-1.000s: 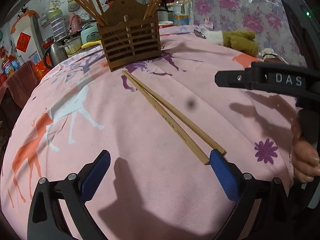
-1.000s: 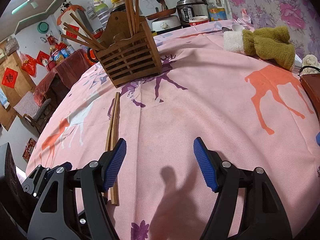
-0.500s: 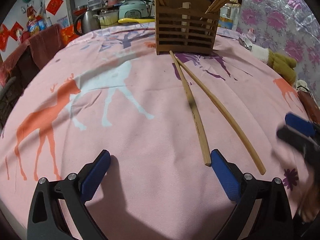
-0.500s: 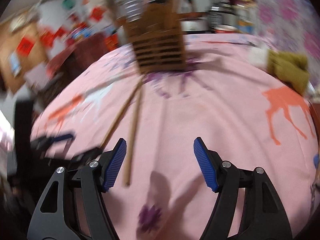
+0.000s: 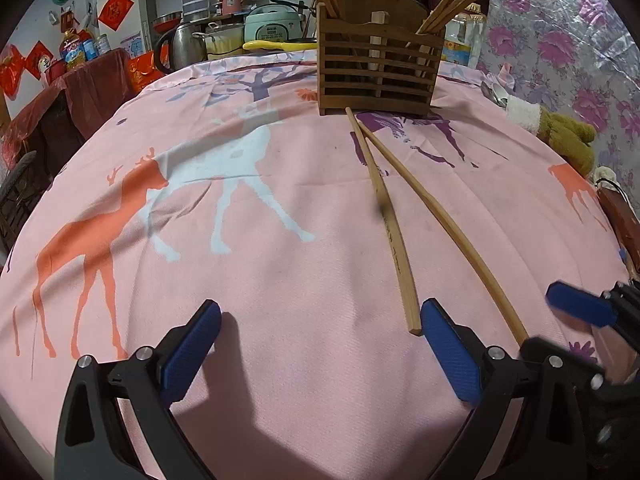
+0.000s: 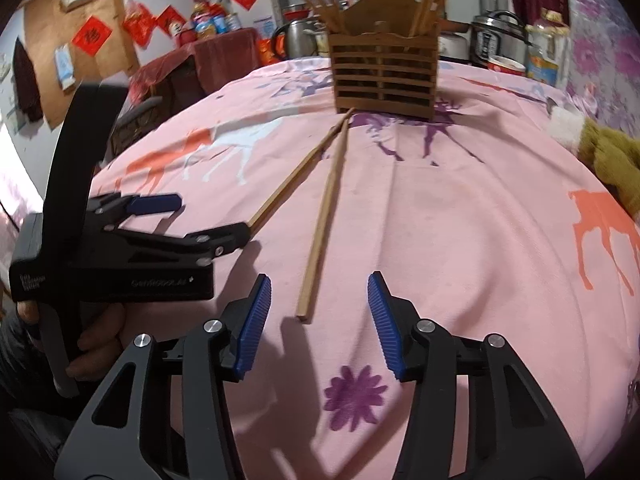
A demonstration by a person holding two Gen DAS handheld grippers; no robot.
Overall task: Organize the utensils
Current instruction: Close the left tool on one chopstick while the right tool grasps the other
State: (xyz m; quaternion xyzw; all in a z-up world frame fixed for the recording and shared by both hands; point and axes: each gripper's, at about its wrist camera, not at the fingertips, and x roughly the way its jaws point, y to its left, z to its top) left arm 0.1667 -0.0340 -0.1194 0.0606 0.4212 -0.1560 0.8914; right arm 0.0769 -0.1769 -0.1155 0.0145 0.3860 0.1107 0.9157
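Two wooden chopsticks lie on the pink tablecloth (image 5: pixel 280 280), fanning out towards me from a slatted wooden holder (image 5: pixel 380 76) (image 6: pixel 386 76) that has several chopsticks standing in it. The left chopstick (image 5: pixel 394 236) (image 6: pixel 296 176) ends just inside the right pad of my left gripper (image 5: pixel 320 344) (image 6: pixel 200 220), which is wide open on the cloth. The right chopstick (image 5: pixel 460 232) (image 6: pixel 324 220) ends just ahead of my right gripper (image 6: pixel 318 328) (image 5: pixel 576 308). Its jaws are closing, and the pads do not touch the stick.
An olive and white plush cloth (image 6: pixel 608 156) lies at the table's right side. Behind the holder stand a kettle (image 5: pixel 180 48), a rice cooker (image 6: pixel 500 40) and bottles. A person's hand (image 6: pixel 92 348) holds the left gripper. A brown object (image 5: pixel 622 216) lies at the right edge.
Both views have rolled level. The chopsticks' near ends have spread apart. My right gripper has come to the right stick's end and its jaws have narrowed. The left jaws stay wide.
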